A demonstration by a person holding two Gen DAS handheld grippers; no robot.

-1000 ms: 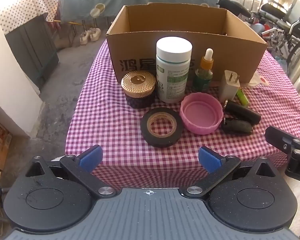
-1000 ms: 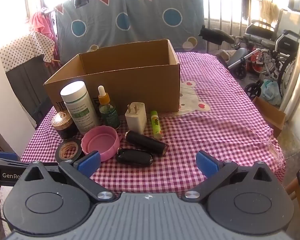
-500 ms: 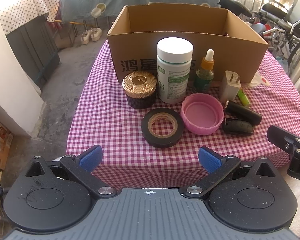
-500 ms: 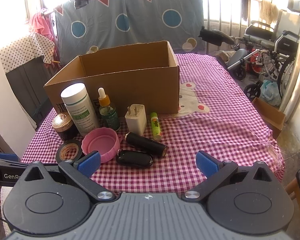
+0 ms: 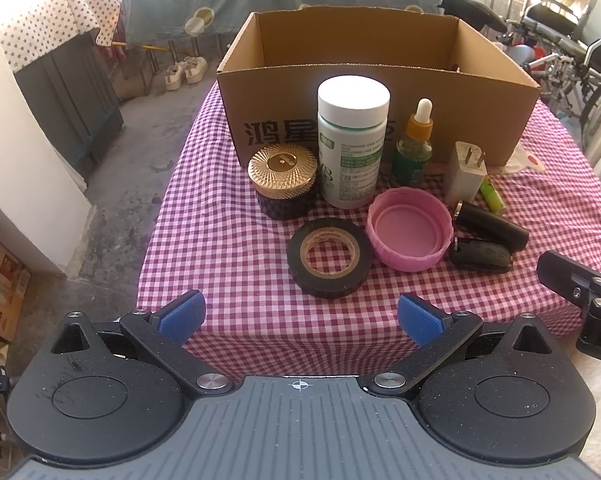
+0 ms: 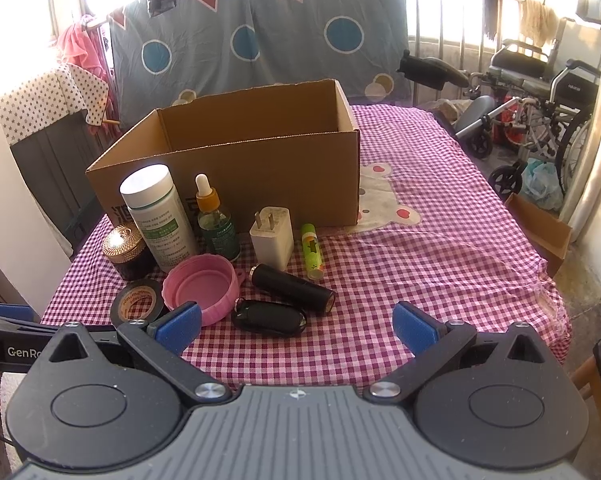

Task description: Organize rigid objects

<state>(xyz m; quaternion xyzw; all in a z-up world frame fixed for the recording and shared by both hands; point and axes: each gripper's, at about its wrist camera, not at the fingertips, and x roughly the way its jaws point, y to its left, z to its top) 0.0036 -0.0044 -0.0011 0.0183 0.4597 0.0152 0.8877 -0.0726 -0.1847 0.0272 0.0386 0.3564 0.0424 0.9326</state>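
An open cardboard box (image 5: 380, 128) (image 6: 260, 176) stands at the back of the checked table. In front of it stand a white bottle (image 5: 352, 136) (image 6: 156, 216), a gold-lidded jar (image 5: 282, 180), a dropper bottle (image 5: 414, 148), a white charger (image 5: 466, 172) and a green tube (image 6: 312, 250). Nearer lie a black tape roll (image 5: 330, 256), a pink lid (image 5: 408, 234) (image 6: 200, 284), a black cylinder (image 6: 292, 288) and a black key fob (image 6: 268, 316). My left gripper (image 5: 300, 316) is open and empty, short of the tape roll. My right gripper (image 6: 296, 326) is open and empty, just before the key fob.
The table's front edge (image 5: 284, 344) is right under both grippers. A wheelchair (image 6: 540, 92) and a small cardboard box (image 6: 540, 232) stand to the right. A dark cabinet (image 5: 68, 96) stands at the left. A patterned cloth (image 6: 260, 32) hangs behind.
Both grippers have risen slightly, so the table objects sit a little lower in view. Nothing on the table has moved.
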